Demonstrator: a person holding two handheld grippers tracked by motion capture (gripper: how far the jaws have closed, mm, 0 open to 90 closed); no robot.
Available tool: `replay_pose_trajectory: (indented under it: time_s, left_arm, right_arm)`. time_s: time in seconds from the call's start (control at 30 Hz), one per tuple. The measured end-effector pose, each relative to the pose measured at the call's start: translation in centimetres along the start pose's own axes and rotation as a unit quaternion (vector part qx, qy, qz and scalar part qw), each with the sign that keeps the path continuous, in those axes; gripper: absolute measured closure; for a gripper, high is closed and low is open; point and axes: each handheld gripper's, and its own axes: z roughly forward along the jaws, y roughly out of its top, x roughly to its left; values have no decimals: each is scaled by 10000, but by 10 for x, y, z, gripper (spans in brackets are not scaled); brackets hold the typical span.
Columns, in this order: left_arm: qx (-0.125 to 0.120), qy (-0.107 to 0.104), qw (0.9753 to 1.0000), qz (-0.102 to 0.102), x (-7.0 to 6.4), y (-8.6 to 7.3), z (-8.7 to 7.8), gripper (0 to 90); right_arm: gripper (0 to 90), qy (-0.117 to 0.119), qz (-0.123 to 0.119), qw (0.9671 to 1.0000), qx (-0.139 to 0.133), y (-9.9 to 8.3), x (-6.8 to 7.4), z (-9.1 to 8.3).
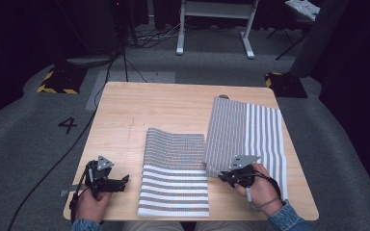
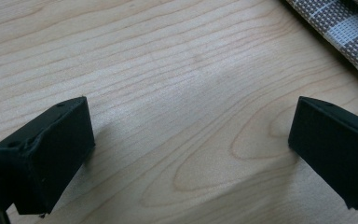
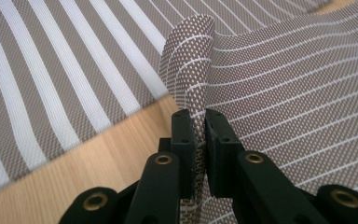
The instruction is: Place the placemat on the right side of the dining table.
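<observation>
Wooden table [image 1: 173,103] at centre frame — right gripper [image 1: 226,177] pinches the right striped mat's [image 1: 265,130] corner; left gripper [image 1: 124,181], lower left, gapes empty.

Two mats lie on the pale, grained wooden surface [image 1: 139,110]. The near mat [image 1: 174,187] has broad white and grey-brown bands, its folded part finely checked. The far mat [image 1: 265,130] is grey-brown with white stripes. Both claws are black: left claw [image 1: 124,180], right claw [image 1: 221,176].
</observation>
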Motion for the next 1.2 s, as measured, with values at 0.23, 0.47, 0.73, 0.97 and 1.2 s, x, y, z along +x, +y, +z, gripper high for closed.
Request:
replay_pose_trajectory:
  time_s: [0.23,0.47,0.73,0.97,1.2]
  left_arm:
    - [10,2,10000,8,0,0,0,2]
    - [9,2,10000,7,0,0,0,2]
    - [4,6,10000,5,0,0,0,3]
    - [4,8,10000,5,0,0,0,3]
    - [3,8,10000,3,0,0,0,3]
  right_arm:
    - [834,-189,183,9996,-44,-22,-6,-15]
    - [831,-390,280,9988,-55,-37,-8,-26]
    - [831,-411,419,9982,-73,-49,-14,-33]
    - [826,-464,539,9975,-56,-60,-17,-43]
    - [824,-482,570,9972,-89,-58,-14,-42]
